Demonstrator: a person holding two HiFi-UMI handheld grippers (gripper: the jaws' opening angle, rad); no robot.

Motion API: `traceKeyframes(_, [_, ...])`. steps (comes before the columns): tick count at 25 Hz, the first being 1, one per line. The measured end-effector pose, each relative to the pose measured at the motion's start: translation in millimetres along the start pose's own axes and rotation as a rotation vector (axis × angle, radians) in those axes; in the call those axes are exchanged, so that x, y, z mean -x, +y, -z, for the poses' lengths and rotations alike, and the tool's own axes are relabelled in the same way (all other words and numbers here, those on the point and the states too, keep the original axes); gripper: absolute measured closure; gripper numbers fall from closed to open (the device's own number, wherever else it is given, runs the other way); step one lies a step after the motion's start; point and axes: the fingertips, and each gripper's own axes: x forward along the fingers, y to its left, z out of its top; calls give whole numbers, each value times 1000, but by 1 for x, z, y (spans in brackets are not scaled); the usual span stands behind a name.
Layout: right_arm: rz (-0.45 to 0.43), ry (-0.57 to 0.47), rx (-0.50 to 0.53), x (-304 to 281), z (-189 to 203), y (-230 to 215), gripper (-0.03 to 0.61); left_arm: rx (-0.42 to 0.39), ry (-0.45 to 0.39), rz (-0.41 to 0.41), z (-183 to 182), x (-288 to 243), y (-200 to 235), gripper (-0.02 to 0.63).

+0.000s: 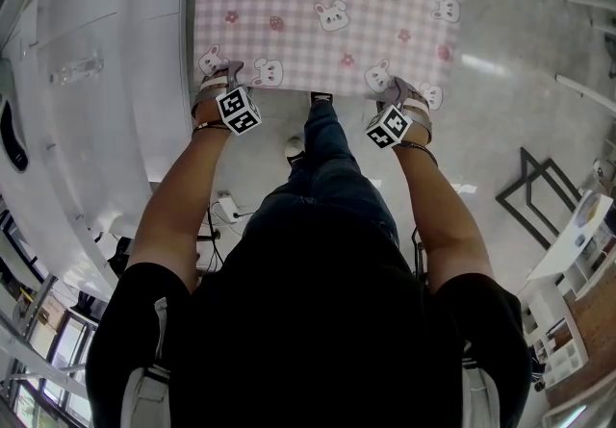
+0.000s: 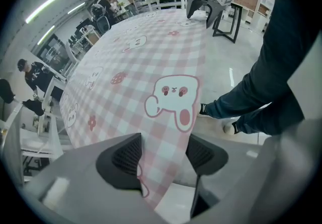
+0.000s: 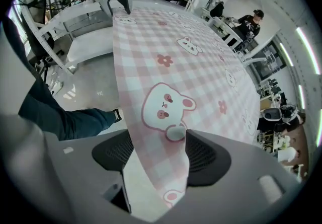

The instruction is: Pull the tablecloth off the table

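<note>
Closest to the head camera is the person's black shirt, with both bare forearms reaching out to the near edge of the tablecloth. It's the pink checked one with little bunnies and flowers, spread flat across the table, which is completely hidden under it. The near edge hangs down over the side, above the grey floor and the person's jeans.

The left hand-held gripper sits at the near left corner, pointing steeply down. In its own view the jaws stand wide apart with the hanging hem running up between them, not pinched.

Same deal with the right hand-held gripper at the near right corner: jaws wide open, cloth edge loose between the pads, nothing clamped.
</note>
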Motion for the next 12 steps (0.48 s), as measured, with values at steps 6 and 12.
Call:
traceKeyframes(6, [7, -25, 44, 6, -5, 1, 351, -12, -5, 26, -2, 8, -5, 485])
traceKeyframes(12, [17, -24, 74, 14, -3, -4, 475, -1, 5, 36, -6, 19, 1, 574])
